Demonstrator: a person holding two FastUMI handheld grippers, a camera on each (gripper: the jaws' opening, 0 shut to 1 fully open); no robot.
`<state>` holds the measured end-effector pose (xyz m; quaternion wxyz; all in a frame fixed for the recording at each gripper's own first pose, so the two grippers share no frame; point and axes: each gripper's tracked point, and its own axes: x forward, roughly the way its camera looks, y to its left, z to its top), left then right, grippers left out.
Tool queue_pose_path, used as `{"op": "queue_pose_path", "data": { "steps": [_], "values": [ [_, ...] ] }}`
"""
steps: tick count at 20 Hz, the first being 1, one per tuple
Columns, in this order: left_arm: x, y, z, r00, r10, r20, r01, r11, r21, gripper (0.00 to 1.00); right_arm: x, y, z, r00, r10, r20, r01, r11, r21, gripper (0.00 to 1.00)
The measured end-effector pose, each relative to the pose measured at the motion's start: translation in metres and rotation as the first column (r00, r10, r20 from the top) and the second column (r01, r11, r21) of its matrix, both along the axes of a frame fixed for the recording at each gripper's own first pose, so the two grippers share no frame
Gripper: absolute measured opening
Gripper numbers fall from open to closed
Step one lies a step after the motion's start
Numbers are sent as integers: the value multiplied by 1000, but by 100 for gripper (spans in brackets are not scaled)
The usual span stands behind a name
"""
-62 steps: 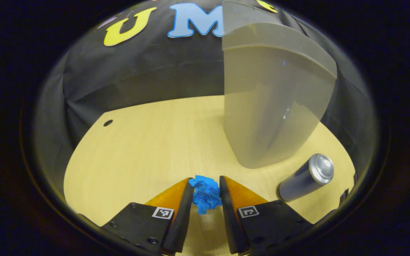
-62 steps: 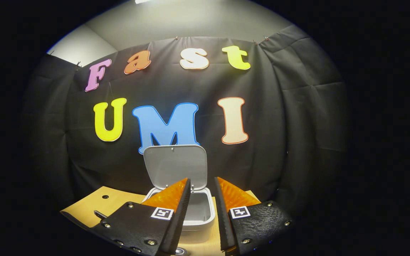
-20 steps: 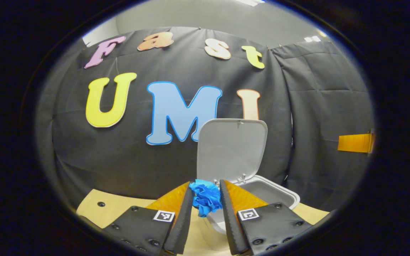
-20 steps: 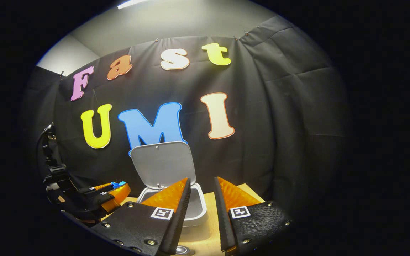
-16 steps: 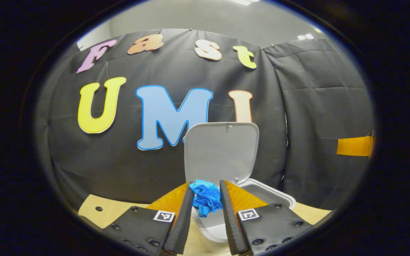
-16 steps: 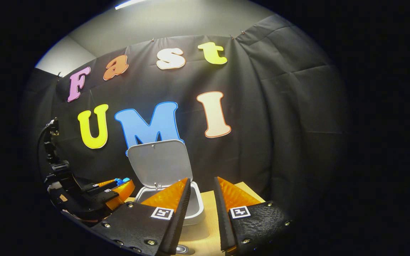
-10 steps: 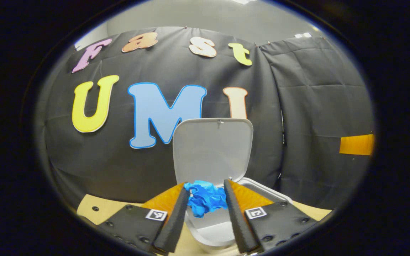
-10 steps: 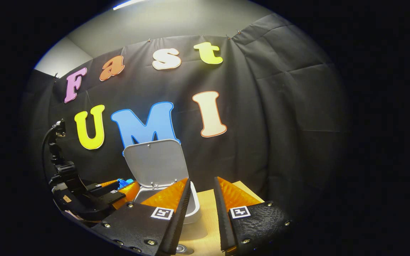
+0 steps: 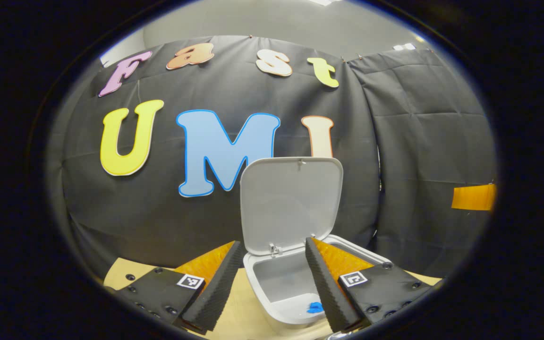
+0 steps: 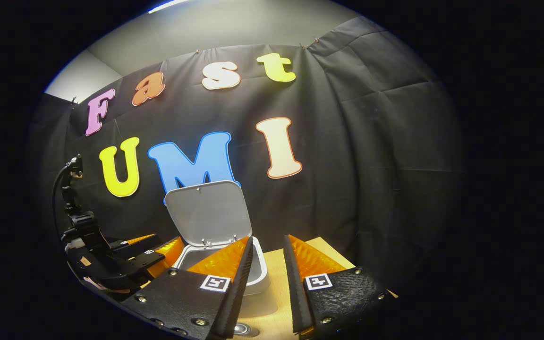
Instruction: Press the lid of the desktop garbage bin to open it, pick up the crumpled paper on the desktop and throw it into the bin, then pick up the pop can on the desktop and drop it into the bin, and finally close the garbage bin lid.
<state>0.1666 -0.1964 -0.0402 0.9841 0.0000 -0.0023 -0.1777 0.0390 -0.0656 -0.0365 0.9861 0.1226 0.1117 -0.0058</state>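
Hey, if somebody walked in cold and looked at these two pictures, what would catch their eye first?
Probably the pale bin in the middle of the left gripper view, its lid standing up against the dark cloth. Inside, low on the bin floor, lies the blue crumpled paper, with the left gripper spread open above the rim. In the right gripper view the right gripper hangs nearly closed and empty beside the bin.

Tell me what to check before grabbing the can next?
1. Lid up: ok, it stands open behind the bin.
2. Blue paper in the bin: ok, lying inside.
3. Left gripper empty: ok, fingers spread, nothing between.
4. Right gripper free: ok, nothing between its fingers, narrow gap.
5. Where the can is: cannot tell.
6. Room in the bin for the can: cannot tell.
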Motion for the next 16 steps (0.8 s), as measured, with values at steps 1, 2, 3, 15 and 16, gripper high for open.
{"op": "queue_pose_path", "data": {
  "steps": [1, 2, 3, 15, 16],
  "values": [
    [-1, 4, 1, 1000, 6, 0, -6, 1000, -1, 89, 0, 2, 0, 1000, 4, -1, -4, 1000, 0, 44],
    [-1, 7, 1, 1000, 12, -1, -12, 1000, -2, 89, 0, 3, -1, 1000, 8, -3, -8, 1000, 0, 44],
    [-1, 11, 1, 1000, 19, -3, -19, 1000, -3, 89, 0, 5, -3, 1000, 13, -7, -13, 1000, 1, 44],
    [-14, 81, -5, 987, 155, -35, -156, 987, -25, 89, -2, 34, -37, 991, 110, -72, -111, 994, -4, 45],
    [-16, 87, -6, 985, 167, -39, -168, 985, -29, 89, -5, 39, -43, 989, 123, -81, -124, 992, -6, 45]
  ]
}}
